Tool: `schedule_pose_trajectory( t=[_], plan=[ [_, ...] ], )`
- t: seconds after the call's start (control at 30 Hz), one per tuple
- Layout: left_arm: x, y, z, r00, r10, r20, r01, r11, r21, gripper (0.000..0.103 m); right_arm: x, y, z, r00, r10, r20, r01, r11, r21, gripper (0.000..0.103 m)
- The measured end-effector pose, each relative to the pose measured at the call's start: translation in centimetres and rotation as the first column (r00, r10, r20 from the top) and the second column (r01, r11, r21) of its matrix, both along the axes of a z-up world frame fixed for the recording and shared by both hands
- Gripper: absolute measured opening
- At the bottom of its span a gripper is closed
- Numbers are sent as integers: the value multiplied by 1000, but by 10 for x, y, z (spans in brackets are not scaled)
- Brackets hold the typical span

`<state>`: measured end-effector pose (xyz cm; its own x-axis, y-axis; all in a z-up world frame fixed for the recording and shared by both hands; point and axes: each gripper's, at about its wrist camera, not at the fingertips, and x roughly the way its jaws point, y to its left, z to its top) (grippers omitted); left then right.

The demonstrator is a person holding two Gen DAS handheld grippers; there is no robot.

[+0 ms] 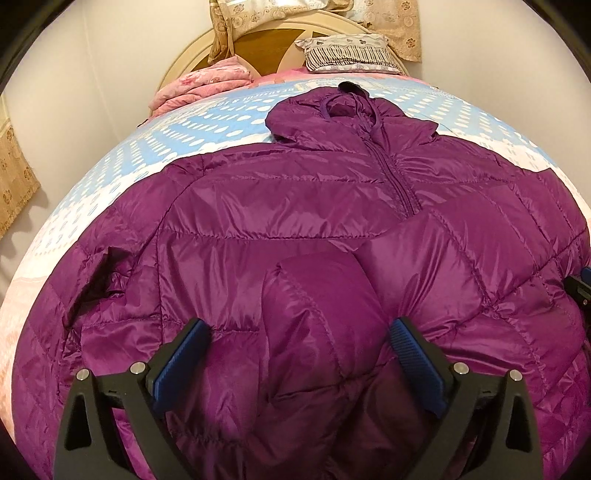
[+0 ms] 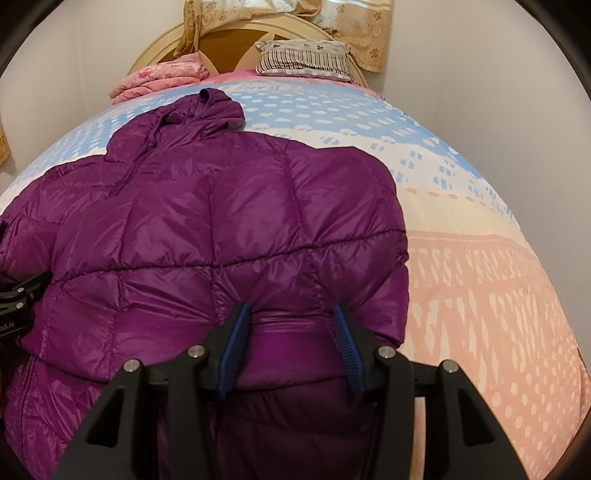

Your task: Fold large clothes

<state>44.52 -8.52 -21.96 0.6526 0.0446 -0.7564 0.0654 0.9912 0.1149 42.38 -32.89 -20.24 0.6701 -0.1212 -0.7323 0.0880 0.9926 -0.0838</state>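
Observation:
A purple quilted hooded jacket (image 1: 295, 206) lies front up on the bed, zipper closed, hood toward the headboard. Its right side and sleeve are folded inward over the chest (image 2: 258, 221). My left gripper (image 1: 301, 332) is open, its blue pads on either side of a puffed fold near the jacket's hem. My right gripper (image 2: 291, 321) is open, jaws straddling a ridge of the folded-over part of the jacket (image 2: 288, 332) near the hem. The right gripper's edge shows at the far right of the left wrist view (image 1: 580, 288).
The bed has a blue, white and pink patterned cover (image 2: 480, 258). A folded pink blanket (image 1: 199, 85) and a striped pillow (image 1: 347, 51) lie by the round headboard (image 2: 229, 33). White walls stand close on both sides; beige curtains hang behind.

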Motion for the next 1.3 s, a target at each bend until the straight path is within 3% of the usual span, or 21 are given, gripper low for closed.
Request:
schedule_pose_trajectory(
  t=[0.23, 0.43, 0.67, 0.87, 1.07, 1.2, 1.3],
  plan=[
    [3, 10, 1, 1000, -6, -31, 4, 998, -63, 100, 1, 2, -1, 1000, -15, 1, 15, 999, -31, 57],
    [-4, 13, 7, 999, -20, -32, 18, 997, -70, 100, 1, 3, -1, 1000, -23, 3, 23, 999, -46, 60],
    [-33, 46, 43, 998, 8, 66, -5, 999, -54, 100, 1, 0, -2, 1000, -26, 7, 26, 999, -32, 61],
    [-75, 122, 72, 983, 118, 143, -123, 992, 23, 100, 0, 3, 2, 1000, -25, -2, 25, 998, -49, 66],
    [-140, 229, 63, 942, 303, 141, -321, 939, 125, 100, -40, 18, 30, 997, 57, 44, -54, 996, -67, 81],
    [-195, 302, 41, 890, 448, 82, -456, 881, 127, 100, -75, 38, 35, 984, 166, 66, -163, 985, -51, 90],
    [-224, 333, 24, 866, 500, 6, -499, 864, 67, 100, -88, 54, 27, 976, 207, 66, -203, 977, -63, 90]
  ],
)
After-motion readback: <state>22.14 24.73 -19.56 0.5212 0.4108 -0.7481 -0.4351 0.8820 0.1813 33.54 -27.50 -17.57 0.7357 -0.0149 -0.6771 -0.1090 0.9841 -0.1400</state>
